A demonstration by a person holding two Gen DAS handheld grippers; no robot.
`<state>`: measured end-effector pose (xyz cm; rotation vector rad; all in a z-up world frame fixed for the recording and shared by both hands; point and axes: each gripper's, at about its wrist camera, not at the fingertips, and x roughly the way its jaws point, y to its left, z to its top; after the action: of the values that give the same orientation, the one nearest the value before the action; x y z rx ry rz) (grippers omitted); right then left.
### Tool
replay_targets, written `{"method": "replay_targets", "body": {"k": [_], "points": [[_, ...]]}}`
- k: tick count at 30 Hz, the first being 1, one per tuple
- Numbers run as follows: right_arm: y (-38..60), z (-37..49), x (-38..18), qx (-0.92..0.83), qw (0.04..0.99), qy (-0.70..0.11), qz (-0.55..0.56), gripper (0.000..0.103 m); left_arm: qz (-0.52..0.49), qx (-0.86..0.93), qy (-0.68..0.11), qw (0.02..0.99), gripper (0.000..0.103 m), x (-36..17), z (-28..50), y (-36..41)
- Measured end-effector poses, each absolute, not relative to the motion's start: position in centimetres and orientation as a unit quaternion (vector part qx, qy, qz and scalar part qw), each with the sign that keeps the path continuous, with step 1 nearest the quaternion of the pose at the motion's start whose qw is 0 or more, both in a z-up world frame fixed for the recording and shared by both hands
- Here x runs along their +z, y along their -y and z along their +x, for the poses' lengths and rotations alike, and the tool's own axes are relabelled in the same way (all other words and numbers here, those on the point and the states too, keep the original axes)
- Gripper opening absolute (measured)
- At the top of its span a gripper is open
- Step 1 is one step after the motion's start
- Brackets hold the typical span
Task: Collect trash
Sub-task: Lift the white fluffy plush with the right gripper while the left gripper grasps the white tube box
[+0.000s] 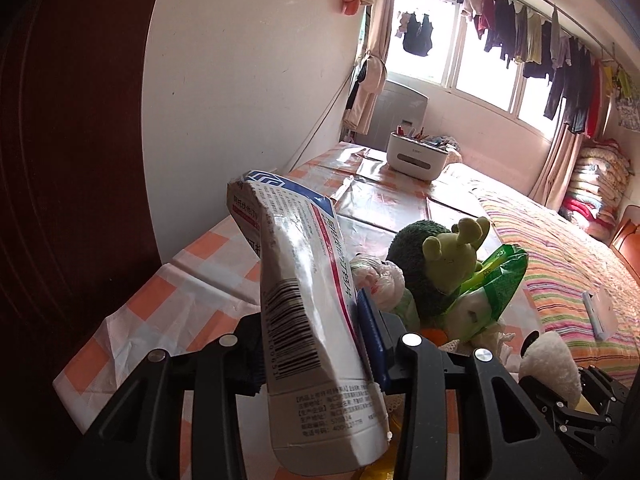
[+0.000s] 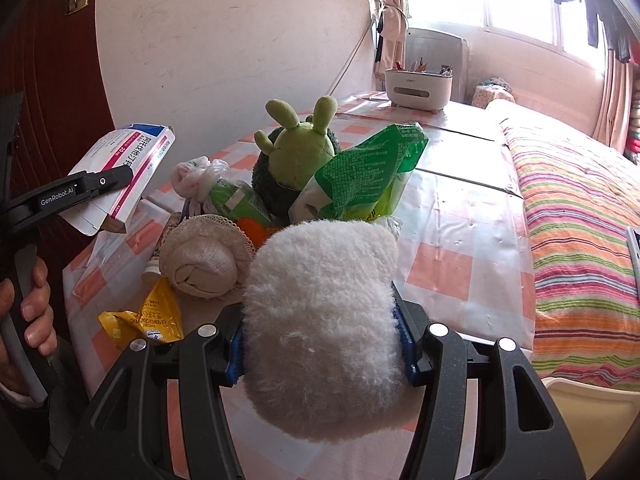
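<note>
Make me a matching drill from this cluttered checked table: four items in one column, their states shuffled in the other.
1. flattened white medicine carton
2. fluffy white plush lump
3. yellow cracker wrapper
4. white pen-holder box

A. lying flat on the checked cloth
B. clamped in the left gripper
C. standing at the table's far end
D. clamped in the right gripper

Pairs: 1-B, 2-D, 3-A, 4-C

The left gripper, black with blue pads, is clamped on a crumpled white cardboard medicine box and holds it tilted above the table. A bare hand wraps the gripper's grey handle. The right gripper, of the same make, points downward at a slant with its pads pressed into a fluffy white plush ball.
</note>
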<state>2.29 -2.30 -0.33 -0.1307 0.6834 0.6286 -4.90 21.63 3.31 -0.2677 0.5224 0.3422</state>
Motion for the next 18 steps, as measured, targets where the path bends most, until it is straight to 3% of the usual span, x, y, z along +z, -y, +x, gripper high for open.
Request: {"method": "replay_targets", "body": {"k": [18], "points": [[8.5,1.7,0.0,0.232,0.917,-0.322,-0.045,0.056,-0.081,0.077,-0.267,0.957,0.038,3.1,-3.4,-13.0]]}}
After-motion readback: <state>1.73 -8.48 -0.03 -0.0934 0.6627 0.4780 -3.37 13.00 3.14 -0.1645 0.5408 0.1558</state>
